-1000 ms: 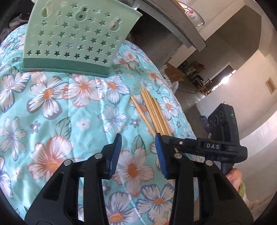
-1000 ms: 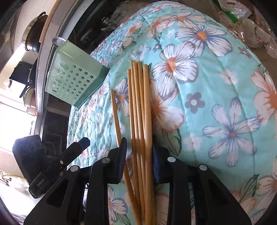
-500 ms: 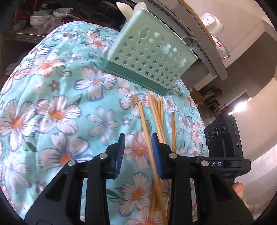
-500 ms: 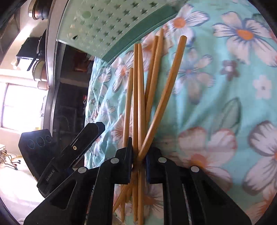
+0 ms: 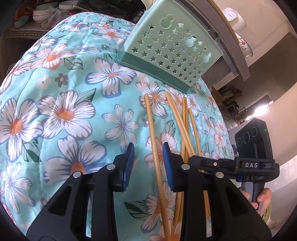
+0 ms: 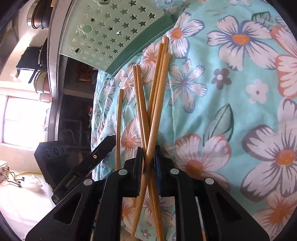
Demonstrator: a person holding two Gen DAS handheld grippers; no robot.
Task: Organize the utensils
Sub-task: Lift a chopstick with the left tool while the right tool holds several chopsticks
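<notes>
Several wooden chopsticks [image 6: 148,103] lie bunched on the floral cloth, tips toward a pale green star-holed utensil basket [image 6: 111,31]. My right gripper [image 6: 148,163] is shut on the crossed bundle; one chopstick [image 6: 118,126] lies outside its jaws to the left. In the left wrist view the basket [image 5: 172,52] lies tipped on its side at the far edge. My left gripper [image 5: 147,163] is open, and a single chopstick [image 5: 154,140] lies between its blue pads. The right gripper [image 5: 213,165] holds the other chopsticks [image 5: 183,128] just to its right.
The teal floral quilt [image 5: 65,115] covers a rounded surface that falls away on all sides. A grey counter edge [image 5: 228,46] with dishes stands behind the basket. Bowls [image 5: 40,14] sit on a shelf at far left.
The right gripper has closed on the chopsticks, which now cross and fan out. The left gripper has swung right toward the bundle and now straddles a single chopstick.
</notes>
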